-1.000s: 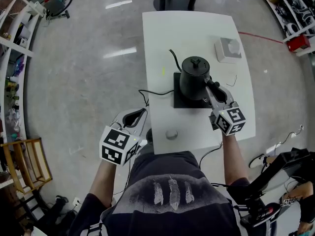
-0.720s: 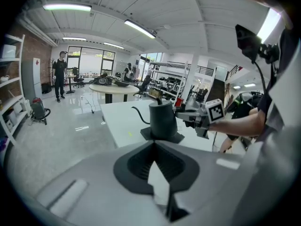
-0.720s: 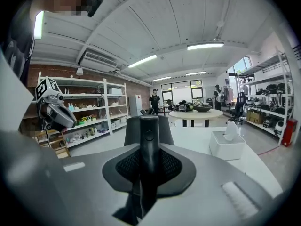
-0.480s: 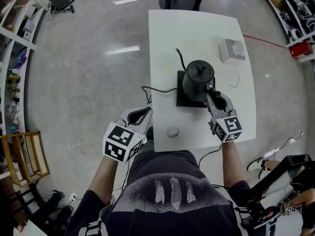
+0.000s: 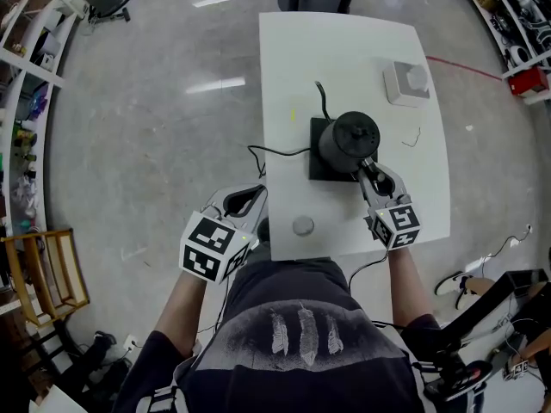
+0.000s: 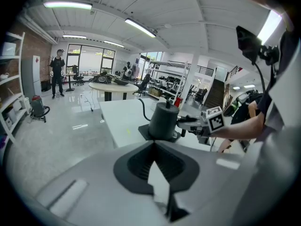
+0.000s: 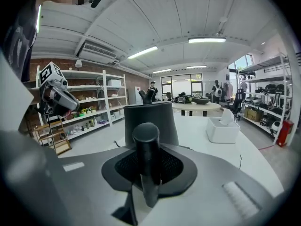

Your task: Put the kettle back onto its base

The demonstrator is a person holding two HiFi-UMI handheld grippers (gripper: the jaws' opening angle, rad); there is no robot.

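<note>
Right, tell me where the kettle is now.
In the head view, the kettle stands on its black base in the middle of the table. The right gripper grips its handle, and a white box lies beyond it to the right.

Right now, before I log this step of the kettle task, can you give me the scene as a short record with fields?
kettle: black, upright on its base, handle toward the person
base: black square on the white table, cord leading off the left edge
right gripper: shut on the kettle handle
left gripper: shut, empty, beside the table's near left corner
other: white box far right; small round object near front edge
</note>
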